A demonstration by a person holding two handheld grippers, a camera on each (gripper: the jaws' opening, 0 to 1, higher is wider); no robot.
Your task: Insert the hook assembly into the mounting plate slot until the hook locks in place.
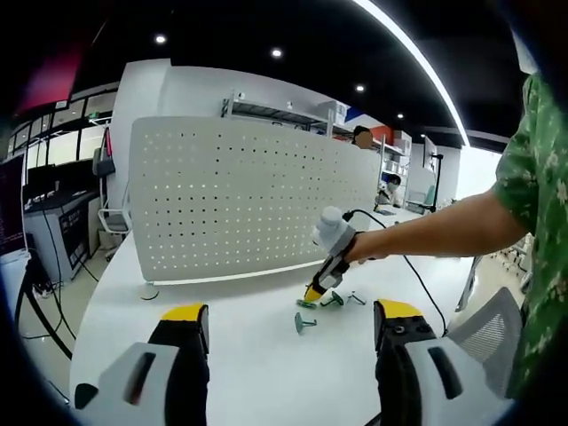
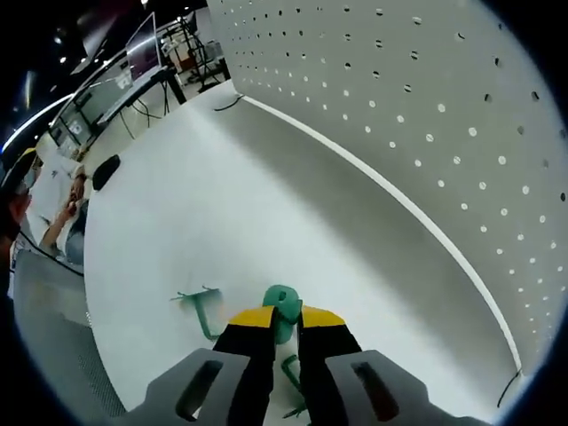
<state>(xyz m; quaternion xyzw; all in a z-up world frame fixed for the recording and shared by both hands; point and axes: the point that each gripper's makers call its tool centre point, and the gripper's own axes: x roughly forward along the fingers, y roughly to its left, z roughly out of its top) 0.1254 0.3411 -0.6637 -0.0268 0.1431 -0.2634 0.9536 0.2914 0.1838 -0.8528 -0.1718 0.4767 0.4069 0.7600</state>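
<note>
A white worktop (image 1: 257, 355) carries an upright pegboard (image 1: 248, 200) along its far edge. The left claw (image 1: 288, 324) hangs spread above the near edge, while the right claw (image 2: 282, 327), reaching in on a person's arm (image 1: 435, 231), pinches a green hook (image 2: 282, 306) close to the pegboard's foot. More green hooks (image 1: 306, 321) lie loose on the worktop just beside it.

Pegboard (image 1: 240, 200) stands upright at the back of the table (image 1: 257, 373). Hooks (image 1: 305, 322) lie on the table just in front of it, close together.
</note>
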